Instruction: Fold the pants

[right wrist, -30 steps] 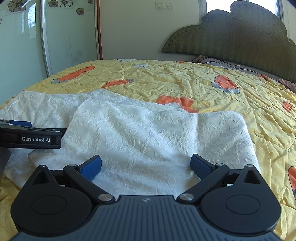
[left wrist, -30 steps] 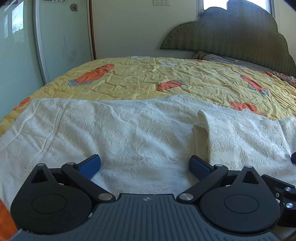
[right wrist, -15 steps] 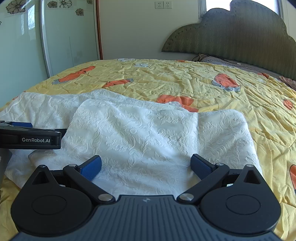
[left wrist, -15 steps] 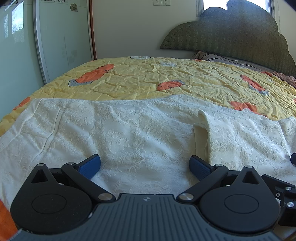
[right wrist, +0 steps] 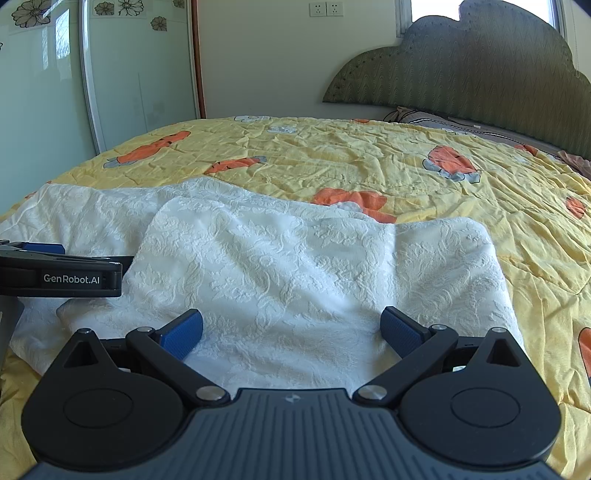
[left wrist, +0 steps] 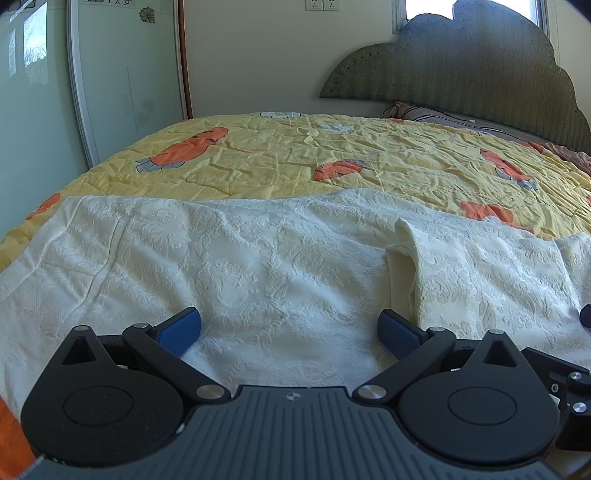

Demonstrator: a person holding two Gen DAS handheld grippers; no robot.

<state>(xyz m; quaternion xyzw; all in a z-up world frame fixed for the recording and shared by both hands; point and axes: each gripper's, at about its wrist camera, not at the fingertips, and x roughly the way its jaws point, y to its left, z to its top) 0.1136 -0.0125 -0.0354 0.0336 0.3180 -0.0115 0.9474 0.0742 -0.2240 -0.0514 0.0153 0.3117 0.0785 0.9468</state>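
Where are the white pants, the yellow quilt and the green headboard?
white pants point(right wrist: 295, 266): right wrist view, middle of the folded top layer.
yellow quilt point(left wrist: 280, 158): left wrist view, bare patch beyond the pants.
green headboard point(right wrist: 480, 70): right wrist view, centre of its padded face.

A yellow quilt point(left wrist: 280, 173) printed with orange carrots covers the bed. Behind it stands a scalloped green headboard point(right wrist: 465, 70). Frosted sliding doors point(right wrist: 140, 85) with flower stickers line the left wall, near two wall sockets point(left wrist: 322, 4).
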